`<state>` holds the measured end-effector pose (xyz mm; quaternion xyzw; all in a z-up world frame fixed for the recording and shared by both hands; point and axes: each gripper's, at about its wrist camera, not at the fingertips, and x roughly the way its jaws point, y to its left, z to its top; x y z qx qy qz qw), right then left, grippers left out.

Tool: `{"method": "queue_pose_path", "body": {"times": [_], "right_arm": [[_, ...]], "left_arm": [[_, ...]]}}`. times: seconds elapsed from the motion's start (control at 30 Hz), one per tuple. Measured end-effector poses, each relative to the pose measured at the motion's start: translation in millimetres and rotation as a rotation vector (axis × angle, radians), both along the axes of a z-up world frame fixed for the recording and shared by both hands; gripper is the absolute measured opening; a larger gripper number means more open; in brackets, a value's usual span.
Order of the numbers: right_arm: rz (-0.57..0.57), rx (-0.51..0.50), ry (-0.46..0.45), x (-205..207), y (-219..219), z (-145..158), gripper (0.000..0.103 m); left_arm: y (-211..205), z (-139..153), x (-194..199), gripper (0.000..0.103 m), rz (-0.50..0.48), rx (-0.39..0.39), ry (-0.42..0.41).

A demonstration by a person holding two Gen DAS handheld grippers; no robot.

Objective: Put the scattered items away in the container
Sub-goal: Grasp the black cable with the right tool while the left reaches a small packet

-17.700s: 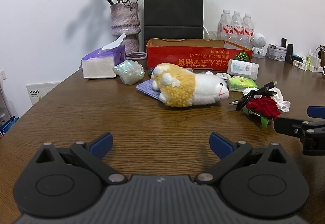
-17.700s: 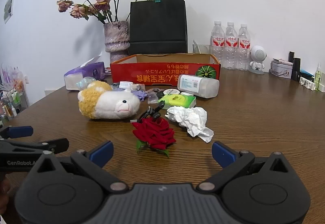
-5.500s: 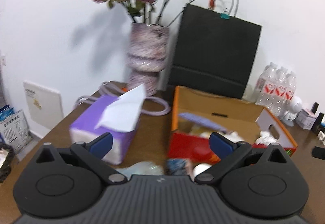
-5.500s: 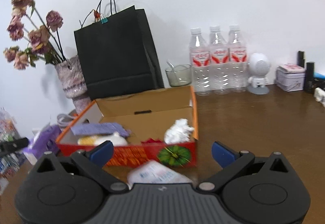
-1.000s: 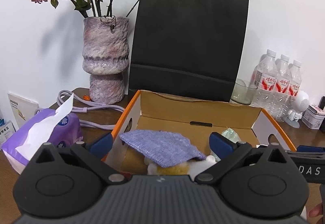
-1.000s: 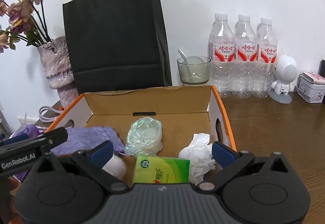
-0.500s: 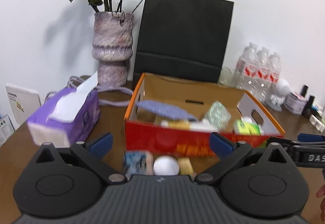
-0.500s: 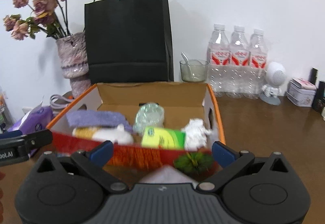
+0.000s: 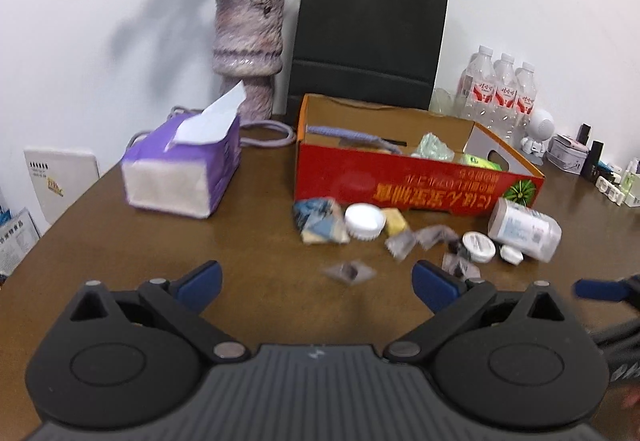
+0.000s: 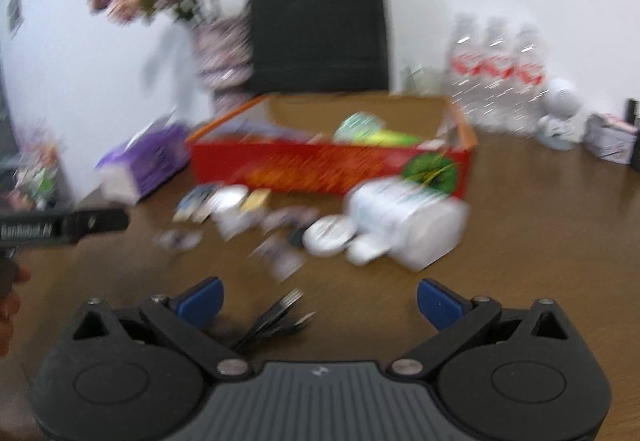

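The red cardboard box [image 9: 416,185] stands on the wooden table and holds a purple cloth, a clear wrapped item and a green packet. In front of it lie a blue packet [image 9: 318,225], a white lid [image 9: 363,221], a yellow block [image 9: 394,221], small wrappers [image 9: 350,272] and a white bottle [image 9: 524,229] on its side. My left gripper [image 9: 316,283] is open and empty, back from these items. My right gripper [image 10: 318,299] is open and empty above a black cable [image 10: 280,319]; its view is blurred. The box [image 10: 332,161] and the bottle [image 10: 404,221] show there too.
A purple tissue box [image 9: 184,169] sits left of the red box. A vase [image 9: 248,53] of dried roses and a black paper bag [image 9: 366,45] stand behind. Water bottles [image 9: 500,93] and small gadgets stand at the back right.
Both grippers have pulled back and down from the box, so the loose items in front of it now show. The right view has become blurred with motion.
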<state>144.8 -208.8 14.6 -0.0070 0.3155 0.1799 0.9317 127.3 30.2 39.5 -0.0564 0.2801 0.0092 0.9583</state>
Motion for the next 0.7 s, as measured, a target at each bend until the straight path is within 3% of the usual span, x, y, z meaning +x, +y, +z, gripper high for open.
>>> {"method": "queue_pose_path", "body": {"times": [0.2,0.37,0.5,0.7], "right_arm": [[0.054,-0.071,0.019,-8,42,-21,0.103],[0.044,-0.038,0.053,-1,48,-25,0.102],[0.020,-0.080,0.018,-4,50,-25,0.078],[0.020,-0.050,0.004,-4,38,-22,0.066]], "left_arm": [[17,-7,-18,0.103,0.004,-0.039,0.015],[24,-11,-20,0.103,0.003,-0.062,0.028],[25,-13,-14,0.103,-0.005,-0.071,0.036],[14,-12,-3,0.103,-0.046,-0.043,0.037]]}}
